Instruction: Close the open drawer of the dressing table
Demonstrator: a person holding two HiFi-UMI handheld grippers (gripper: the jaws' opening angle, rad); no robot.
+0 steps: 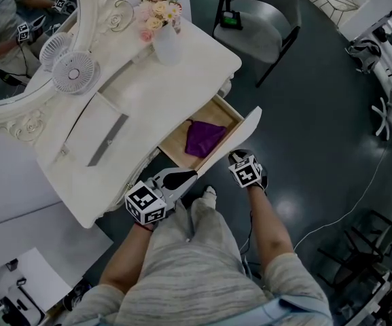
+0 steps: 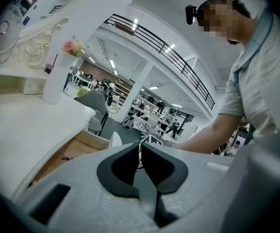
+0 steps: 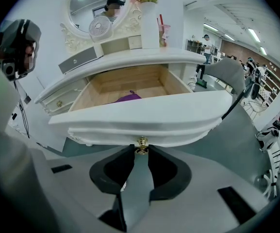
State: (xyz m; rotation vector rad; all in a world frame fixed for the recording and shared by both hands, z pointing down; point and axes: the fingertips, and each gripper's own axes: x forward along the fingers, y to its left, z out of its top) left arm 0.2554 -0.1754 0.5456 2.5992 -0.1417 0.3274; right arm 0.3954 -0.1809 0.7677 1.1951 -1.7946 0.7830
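Note:
The white dressing table (image 1: 182, 80) has its drawer (image 1: 240, 138) pulled out towards me, with a purple cloth (image 1: 204, 138) lying inside. In the right gripper view the drawer front (image 3: 144, 113) fills the middle, and its small gold knob (image 3: 140, 144) sits between the jaw tips. My right gripper (image 3: 140, 149) is closed on that knob; in the head view it (image 1: 238, 155) touches the drawer front. My left gripper (image 1: 192, 176) hovers left of the drawer, below the table edge. Seen in its own view, the left gripper (image 2: 140, 147) is shut and holds nothing.
A vase of flowers (image 1: 163, 32) and a small fan (image 1: 73, 70) stand on the tabletop before the oval mirror. A grey chair (image 1: 260, 15) stands beyond the table's right end. A white cable (image 1: 345, 212) runs over the dark floor at right. My legs are below the drawer.

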